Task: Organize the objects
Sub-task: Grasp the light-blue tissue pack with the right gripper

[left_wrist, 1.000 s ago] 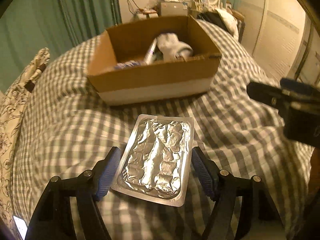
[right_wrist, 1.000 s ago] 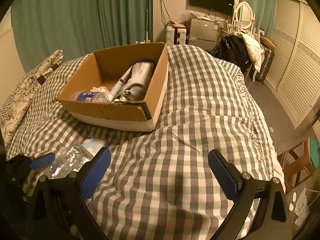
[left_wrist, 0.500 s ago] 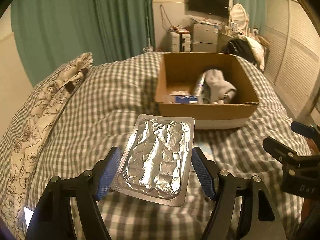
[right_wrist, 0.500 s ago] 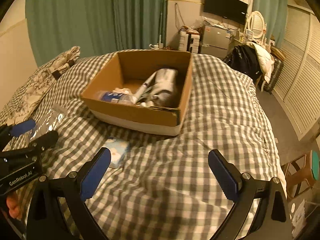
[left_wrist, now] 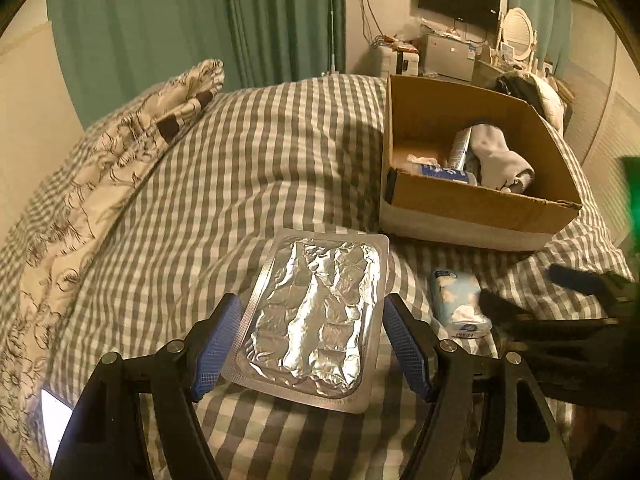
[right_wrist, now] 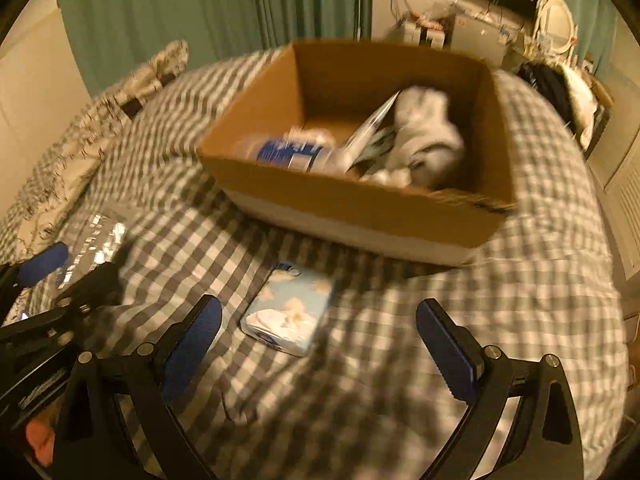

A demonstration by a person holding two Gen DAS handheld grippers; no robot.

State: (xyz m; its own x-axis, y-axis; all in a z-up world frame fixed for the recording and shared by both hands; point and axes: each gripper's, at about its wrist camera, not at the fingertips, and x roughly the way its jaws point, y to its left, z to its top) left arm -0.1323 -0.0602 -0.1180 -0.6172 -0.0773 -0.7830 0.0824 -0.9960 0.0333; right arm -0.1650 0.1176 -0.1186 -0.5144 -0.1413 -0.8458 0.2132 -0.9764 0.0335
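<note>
Cardboard box (right_wrist: 360,208) with bottle (right_wrist: 288,154), tube (right_wrist: 370,132) and sock (right_wrist: 428,136) inside

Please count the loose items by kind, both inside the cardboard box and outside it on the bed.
Foil blister pack, held in left claw: 1
Tissue packet: 1
Water bottle: 1
Tube: 1
Sock bundle: 1
Crumpled paper: 1
Total: 6

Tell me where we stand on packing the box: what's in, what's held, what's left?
Done: a bottle, a tube and a white sock lie inside the cardboard box. In hand: the left gripper holds the foil blister pack. Left: the tissue packet lies on the bed, ahead of the open right gripper.
</note>
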